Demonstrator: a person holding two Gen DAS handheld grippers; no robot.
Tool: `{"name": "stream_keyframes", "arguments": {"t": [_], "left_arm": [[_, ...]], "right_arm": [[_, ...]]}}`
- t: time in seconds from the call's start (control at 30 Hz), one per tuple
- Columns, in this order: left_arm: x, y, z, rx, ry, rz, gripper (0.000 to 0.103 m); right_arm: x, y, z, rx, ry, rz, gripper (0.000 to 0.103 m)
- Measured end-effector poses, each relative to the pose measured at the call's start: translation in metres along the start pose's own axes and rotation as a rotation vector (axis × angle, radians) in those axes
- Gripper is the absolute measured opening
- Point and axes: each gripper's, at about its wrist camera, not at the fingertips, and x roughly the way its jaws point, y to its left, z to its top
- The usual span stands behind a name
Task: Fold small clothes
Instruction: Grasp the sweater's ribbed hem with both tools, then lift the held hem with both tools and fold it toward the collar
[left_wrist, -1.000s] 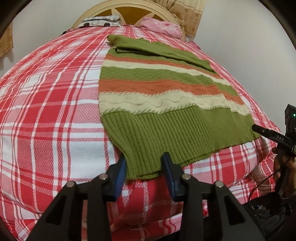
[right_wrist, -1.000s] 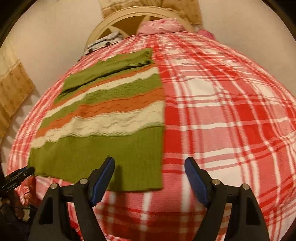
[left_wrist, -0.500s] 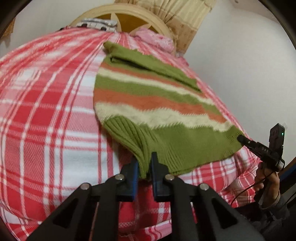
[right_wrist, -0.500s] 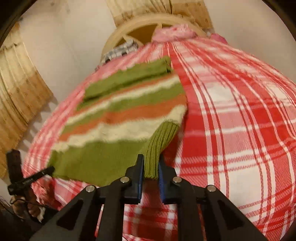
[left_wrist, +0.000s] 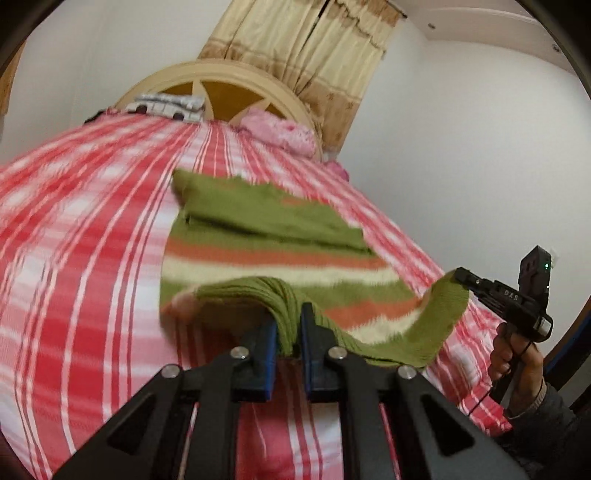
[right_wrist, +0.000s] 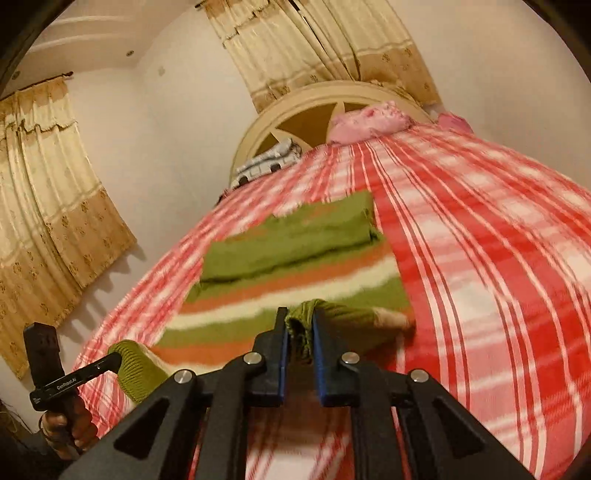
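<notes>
A small striped sweater (left_wrist: 266, 254), green, orange and cream, lies on a red plaid bedspread (left_wrist: 81, 258). It also shows in the right wrist view (right_wrist: 295, 266). Its sleeves are folded across the far end. My left gripper (left_wrist: 288, 328) is shut on the left corner of the green ribbed hem and holds it lifted. My right gripper (right_wrist: 299, 332) is shut on the right corner of the hem, also lifted. The raised hem sags between the two grippers. Each gripper shows in the other's view, the right one at the hem's far corner (left_wrist: 461, 278) and the left one likewise (right_wrist: 112, 358).
A cream wooden headboard (left_wrist: 221, 74) stands at the far end with a pink pillow (left_wrist: 277, 133) and a grey patterned cloth (left_wrist: 162, 105). Beige curtains (right_wrist: 55, 206) hang on the walls. The bed's edge drops off near the person's hand (left_wrist: 513, 354).
Both grippers closed on the hem corners, then lifted the hem off the bed and moved it forward towards the headboard. The views are now blurred and tilted up.
</notes>
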Motion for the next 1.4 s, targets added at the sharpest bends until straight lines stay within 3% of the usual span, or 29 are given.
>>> {"name": "stream_keyframes", "arguments": {"t": [0.27, 0.43, 0.53, 0.7, 0.73, 0.77, 0.8, 0.83, 0.97, 1.27, 1.3, 1.37, 1.4], "left_arm": [[0.019, 0.011, 0.041, -0.028, -0.056, -0.019, 0.011], [0.027, 0.012, 0.037, -0.032, -0.037, -0.029, 0.011], [0.03, 0.015, 0.035, -0.046, -0.022, -0.031, 0.011], [0.026, 0.018, 0.029, -0.052, -0.012, -0.022, 0.011], [0.026, 0.018, 0.028, -0.052, -0.009, -0.019, 0.011], [0.026, 0.019, 0.026, -0.058, -0.004, -0.016, 0.011], [0.026, 0.021, 0.025, -0.065, -0.001, -0.015, 0.011], [0.025, 0.022, 0.024, -0.067, 0.001, -0.014, 0.011], [0.025, 0.025, 0.023, -0.081, 0.004, -0.018, 0.011], [0.026, 0.03, 0.015, -0.105, 0.008, -0.023, 0.011], [0.027, 0.031, 0.015, -0.108, 0.009, -0.023, 0.011], [0.027, 0.032, 0.013, -0.114, 0.013, -0.025, 0.011], [0.028, 0.033, 0.013, -0.115, 0.015, -0.027, 0.011]], "right_arm": [[0.02, 0.005, 0.062, -0.029, -0.083, 0.019, 0.002], [0.028, 0.005, 0.066, -0.096, 0.002, -0.007, 0.003], [0.034, -0.002, 0.045, -0.128, 0.103, 0.006, 0.004], [0.059, -0.002, 0.011, -0.273, 0.253, -0.062, 0.006], [0.065, -0.003, 0.005, -0.283, 0.286, -0.041, 0.011], [0.068, -0.003, 0.0, -0.292, 0.309, -0.015, 0.043], [0.071, -0.002, -0.002, -0.313, 0.319, -0.007, 0.058], [0.071, 0.001, -0.004, -0.333, 0.311, -0.005, 0.088], [0.072, 0.0, -0.004, -0.306, 0.305, 0.054, 0.088], [0.105, 0.014, -0.009, -0.455, 0.418, 0.002, 0.086], [0.11, 0.014, -0.008, -0.456, 0.436, 0.019, 0.084], [0.123, 0.016, -0.016, -0.491, 0.524, 0.042, 0.066], [0.128, 0.018, -0.022, -0.528, 0.564, 0.04, 0.062]]}}
